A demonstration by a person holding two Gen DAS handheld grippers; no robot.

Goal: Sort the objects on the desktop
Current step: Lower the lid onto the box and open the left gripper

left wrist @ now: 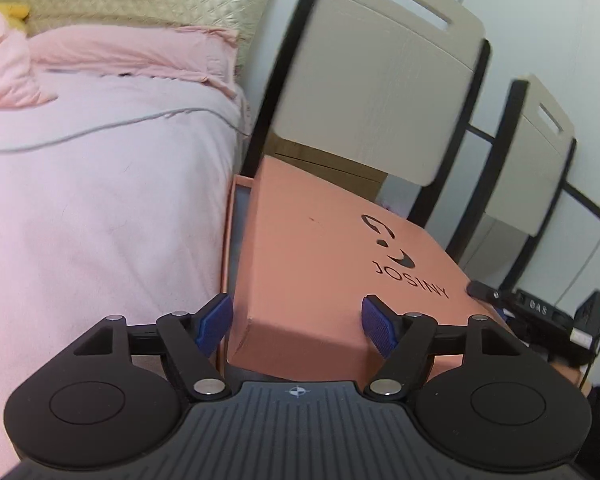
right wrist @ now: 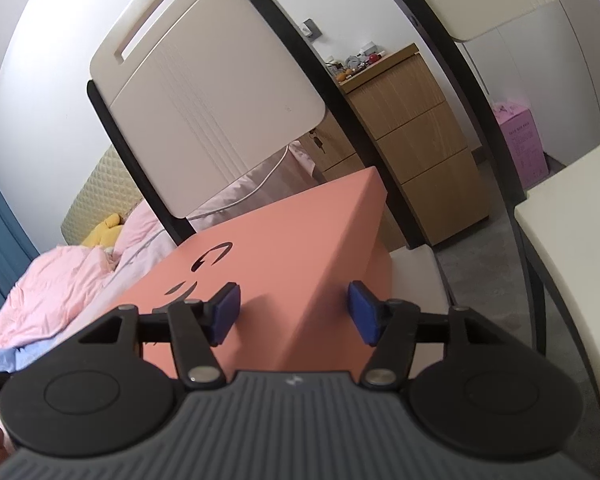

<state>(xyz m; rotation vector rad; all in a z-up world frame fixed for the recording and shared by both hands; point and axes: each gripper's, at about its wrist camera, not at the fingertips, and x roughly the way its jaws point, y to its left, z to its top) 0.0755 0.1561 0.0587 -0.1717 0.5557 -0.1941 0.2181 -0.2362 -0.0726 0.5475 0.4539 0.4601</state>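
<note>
The salmon-pink JOSINY shoebox lid [left wrist: 320, 256] sits tilted, just beyond both tools, with the box's open base [left wrist: 236, 240] showing along its left edge next to the pink bed [left wrist: 100, 200]. I judge it light, stiff cardboard with a smooth, slightly slippery skin; the broad top gives nothing to pinch, so the thin side walls and corners are the places to take hold, and squeezing too hard could dent a wall.

The left tool [left wrist: 296, 320] is spread wide, its 2 blue pads level with the lid's near corner, 1 on each side of it, holding nothing. It points forward and slightly down toward the chair backs [left wrist: 380, 80] at the far side.

The right tool [right wrist: 294, 312] is also wide and empty, its pads straddling another corner edge of the lid [right wrist: 280, 248]; whether either pad touches the cardboard I cannot tell. It is rolled to one side, so the room looks slanted, with a wooden drawer cabinet [right wrist: 416, 152] far right and a white desk [right wrist: 572, 216] near right.

A black device [left wrist: 540, 316] lies just right of the box.
</note>
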